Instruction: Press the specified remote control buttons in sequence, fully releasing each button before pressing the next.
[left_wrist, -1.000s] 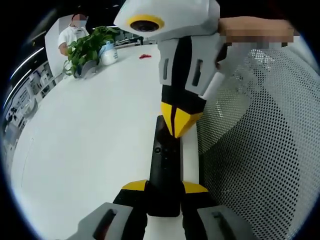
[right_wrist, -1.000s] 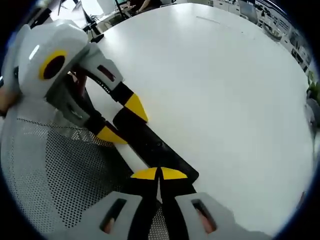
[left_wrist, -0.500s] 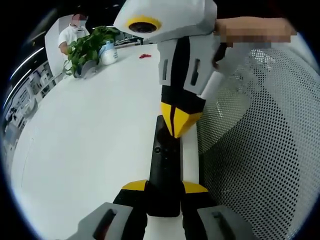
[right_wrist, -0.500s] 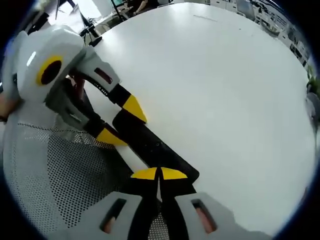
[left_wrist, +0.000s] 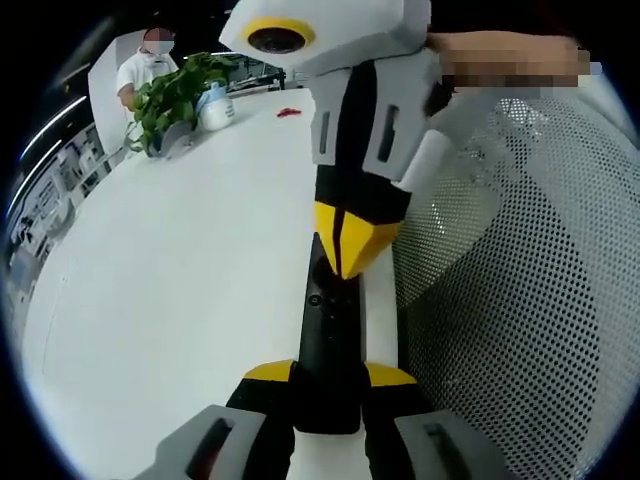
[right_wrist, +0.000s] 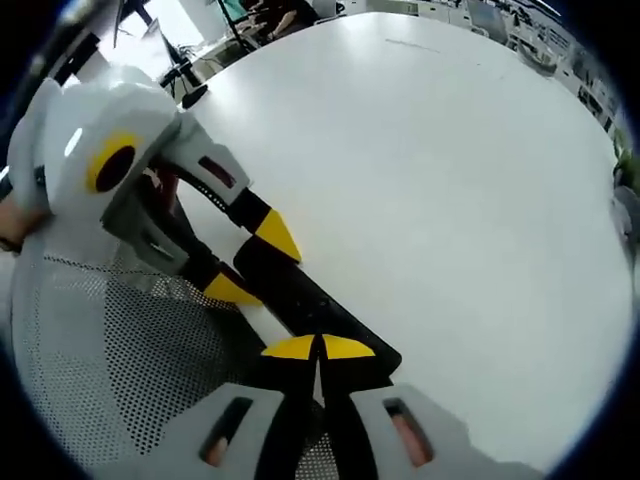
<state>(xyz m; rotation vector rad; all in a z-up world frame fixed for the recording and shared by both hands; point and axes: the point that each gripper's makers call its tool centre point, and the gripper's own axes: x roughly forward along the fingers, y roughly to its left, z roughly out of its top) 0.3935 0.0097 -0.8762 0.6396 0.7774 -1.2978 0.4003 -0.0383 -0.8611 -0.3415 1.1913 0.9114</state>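
White-grey tool (left_wrist: 330, 375) housings, black jaws — yellow tips, slotted sides

The white surface (left_wrist: 180, 260) lies bare and wide on one side of the remote (left_wrist: 328, 345), so a claw can pass freely there. On the other side a mesh chair back (left_wrist: 520, 300) stands close beside it. A plant (left_wrist: 175, 95) and a bottle (left_wrist: 217, 106) stand far at the edge.
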